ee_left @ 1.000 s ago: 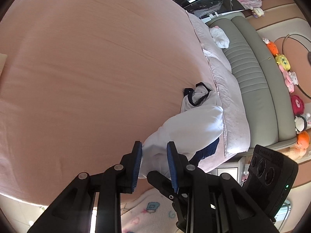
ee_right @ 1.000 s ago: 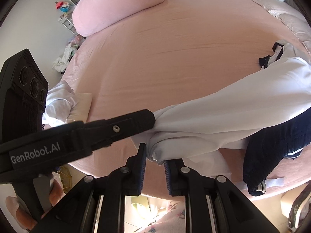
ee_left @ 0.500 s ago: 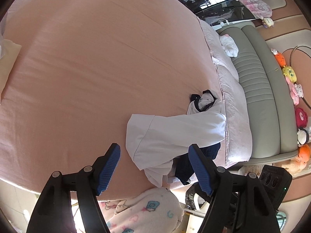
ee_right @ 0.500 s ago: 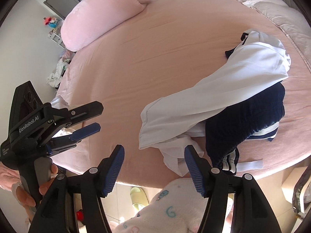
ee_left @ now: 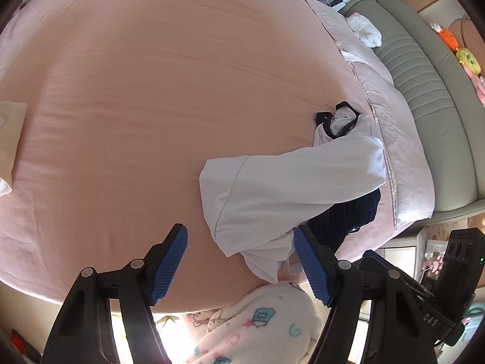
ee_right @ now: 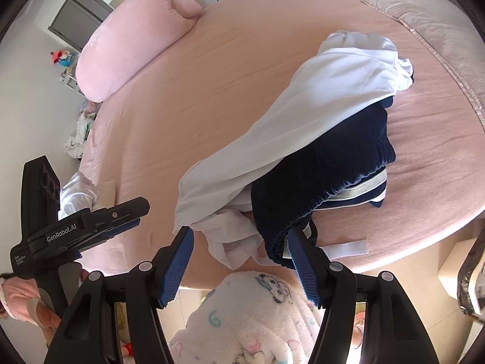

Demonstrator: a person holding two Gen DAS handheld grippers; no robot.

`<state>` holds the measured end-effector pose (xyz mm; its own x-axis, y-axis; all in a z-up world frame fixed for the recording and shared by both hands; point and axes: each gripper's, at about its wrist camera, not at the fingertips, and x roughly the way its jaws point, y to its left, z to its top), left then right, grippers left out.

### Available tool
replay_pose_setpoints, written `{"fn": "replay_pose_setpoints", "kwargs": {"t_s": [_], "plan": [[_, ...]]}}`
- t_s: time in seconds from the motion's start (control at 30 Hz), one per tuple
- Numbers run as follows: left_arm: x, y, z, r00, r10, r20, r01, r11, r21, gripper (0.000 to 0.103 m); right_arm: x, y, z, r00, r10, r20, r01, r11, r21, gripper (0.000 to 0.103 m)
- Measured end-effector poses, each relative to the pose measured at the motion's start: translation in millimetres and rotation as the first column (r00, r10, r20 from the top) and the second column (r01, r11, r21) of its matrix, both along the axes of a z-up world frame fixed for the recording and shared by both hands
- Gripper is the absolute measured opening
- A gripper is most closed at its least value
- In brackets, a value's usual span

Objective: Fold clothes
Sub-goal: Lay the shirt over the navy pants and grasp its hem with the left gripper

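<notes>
Left gripper [ee_left: 241, 261]: two black angular fingers tipped with ribbed blue pads [ee_left: 169, 262], round silver screws at the finger joints. Right gripper [ee_right: 239, 267]: same black frame, same blue ribbed pads [ee_right: 177, 265], same silver screws. Seen from the right wrist view, black body of the left gripper printed "GenRobot.AI" in white, with a boxy black camera housing behind it. Worn below: fluffy white fleece garment [ee_right: 254, 318] with pastel letters and cartoon figures; fuzzy pink sleeve [ee_right: 12, 295] with white cuff.
</notes>
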<state>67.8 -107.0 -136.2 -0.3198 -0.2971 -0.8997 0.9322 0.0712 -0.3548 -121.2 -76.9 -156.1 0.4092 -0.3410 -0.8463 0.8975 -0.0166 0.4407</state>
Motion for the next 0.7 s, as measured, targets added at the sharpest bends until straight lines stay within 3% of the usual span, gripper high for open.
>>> {"fn": "replay_pose_setpoints", "kwargs": {"t_s": [0.13, 0.3, 0.53, 0.7], "plan": [[-30, -4, 3, 0.982, -0.109, 0.153, 0.116, 0.993, -0.036, 0.071, -19, -2, -12, 0.999, -0.051, 0.012, 0.051, 0.998, 0.028, 0.064], [-50, -11, -10, 0.978, -0.171, 0.123, 0.172, 0.985, 0.007, 0.071, -43, 3, -25, 0.992, -0.116, 0.043, 0.113, 0.992, 0.063, 0.064], [-71, -10, -24, 0.954, -0.219, 0.206, 0.223, 0.975, 0.009, 0.071, -50, 7, -41, 0.986, -0.153, 0.068, 0.146, 0.985, 0.092, 0.064], [-84, -3, -27, 0.906, -0.308, 0.290, 0.320, 0.948, 0.008, 0.071, -41, 7, -52, 0.985, -0.140, 0.102, 0.130, 0.986, 0.101, 0.064]]}}
